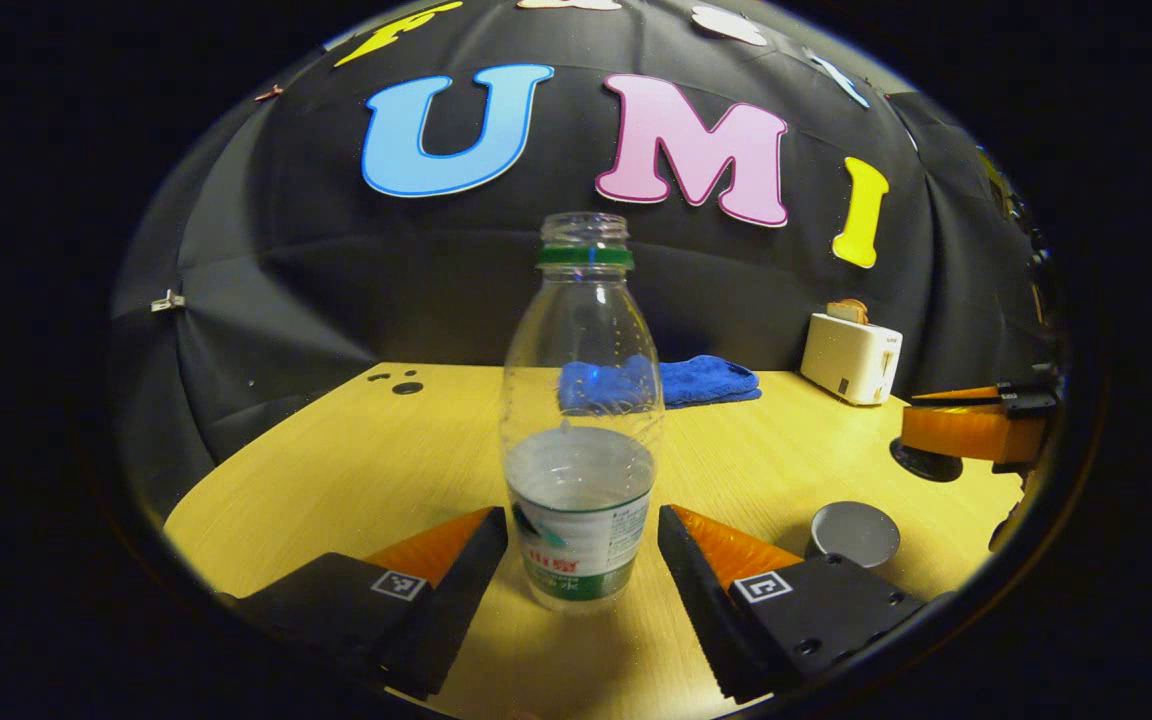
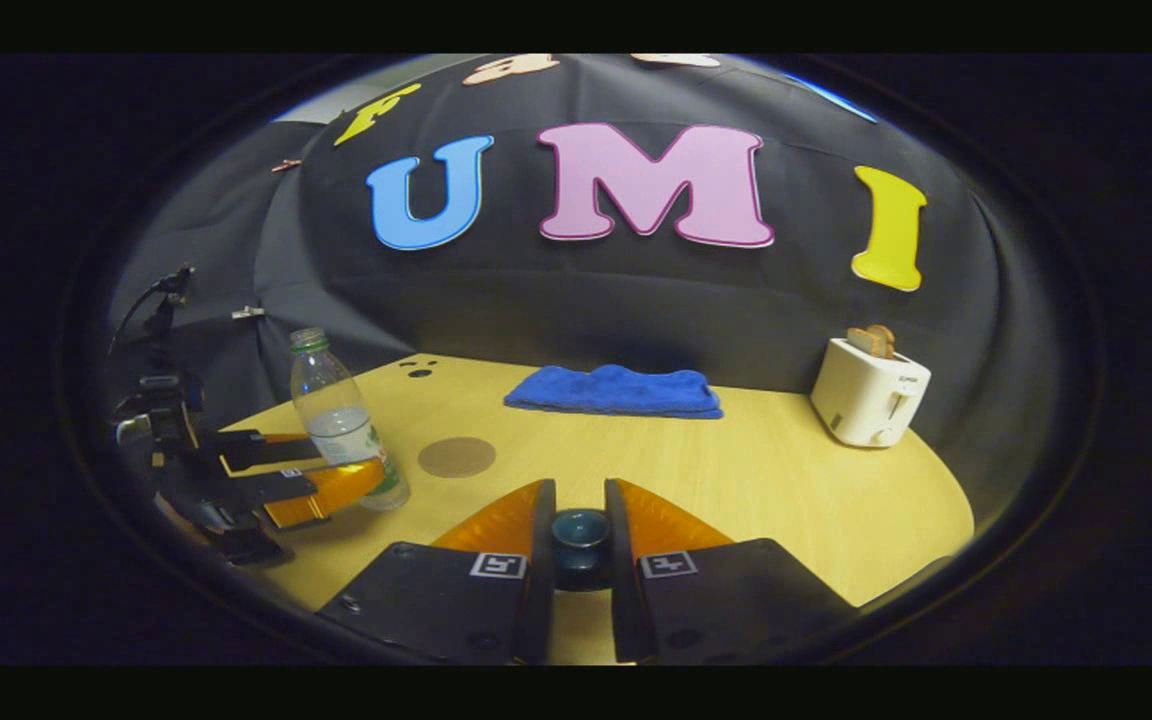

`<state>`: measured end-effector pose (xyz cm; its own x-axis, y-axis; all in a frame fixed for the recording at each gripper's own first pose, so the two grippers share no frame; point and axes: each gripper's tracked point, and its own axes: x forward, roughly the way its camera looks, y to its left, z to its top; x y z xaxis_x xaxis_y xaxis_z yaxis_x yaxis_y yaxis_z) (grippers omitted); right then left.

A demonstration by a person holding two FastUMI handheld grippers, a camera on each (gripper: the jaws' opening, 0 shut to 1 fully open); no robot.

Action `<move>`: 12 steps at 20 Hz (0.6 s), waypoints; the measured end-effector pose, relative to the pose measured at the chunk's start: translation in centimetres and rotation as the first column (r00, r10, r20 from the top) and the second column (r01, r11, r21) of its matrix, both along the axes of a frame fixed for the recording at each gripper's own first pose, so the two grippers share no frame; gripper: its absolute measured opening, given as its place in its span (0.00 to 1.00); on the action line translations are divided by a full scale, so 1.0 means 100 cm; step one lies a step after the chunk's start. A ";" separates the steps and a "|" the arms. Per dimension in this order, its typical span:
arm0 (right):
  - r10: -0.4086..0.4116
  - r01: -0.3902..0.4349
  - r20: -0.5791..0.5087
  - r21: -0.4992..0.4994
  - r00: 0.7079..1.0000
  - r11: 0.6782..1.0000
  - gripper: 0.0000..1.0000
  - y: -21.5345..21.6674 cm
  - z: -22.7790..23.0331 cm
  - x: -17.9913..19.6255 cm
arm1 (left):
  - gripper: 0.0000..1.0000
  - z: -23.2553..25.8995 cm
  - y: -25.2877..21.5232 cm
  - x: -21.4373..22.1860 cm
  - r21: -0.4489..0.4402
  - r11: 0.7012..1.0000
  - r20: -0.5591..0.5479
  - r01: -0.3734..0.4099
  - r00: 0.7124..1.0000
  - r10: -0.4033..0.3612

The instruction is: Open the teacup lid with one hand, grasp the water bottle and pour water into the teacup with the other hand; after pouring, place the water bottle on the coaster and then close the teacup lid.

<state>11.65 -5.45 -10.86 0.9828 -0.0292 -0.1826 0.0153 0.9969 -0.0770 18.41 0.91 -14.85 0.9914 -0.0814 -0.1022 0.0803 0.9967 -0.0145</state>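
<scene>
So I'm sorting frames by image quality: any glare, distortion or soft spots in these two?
Left gripper view: sharp, strong fisheye bend, the table edge curving; the clear water bottle warps the blue towel seen through it. Right gripper view: dimmer and softer, the left gripper at the rim stretched; the dark knob between the fingers is shadowed.

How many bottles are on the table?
1. The bottle stands on the table between the left gripper's open jaws; the right gripper view shows it at the table's left side.
</scene>
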 end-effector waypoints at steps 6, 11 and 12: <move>-0.052 0.053 -0.058 0.019 0.997 0.998 0.22 -0.021 -0.029 -0.025 | 0.95 0.002 -0.001 0.025 0.040 0.999 0.022 0.015 1.000 -0.016; -0.075 0.078 -0.074 0.036 0.994 0.996 0.26 -0.030 -0.039 -0.036 | 0.78 -0.002 0.001 0.023 0.024 1.000 0.004 0.009 1.000 -0.009; -0.078 0.081 -0.074 0.033 0.994 0.996 0.26 -0.034 -0.041 -0.037 | 0.77 -0.003 0.003 0.021 0.033 0.999 -0.003 0.003 1.000 -0.003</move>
<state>7.90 -8.81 -14.95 0.9617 -0.0988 -0.2555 0.0903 0.9949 -0.0449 20.51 1.23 -15.11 0.9909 -0.0811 -0.1077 0.0835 0.9963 0.0183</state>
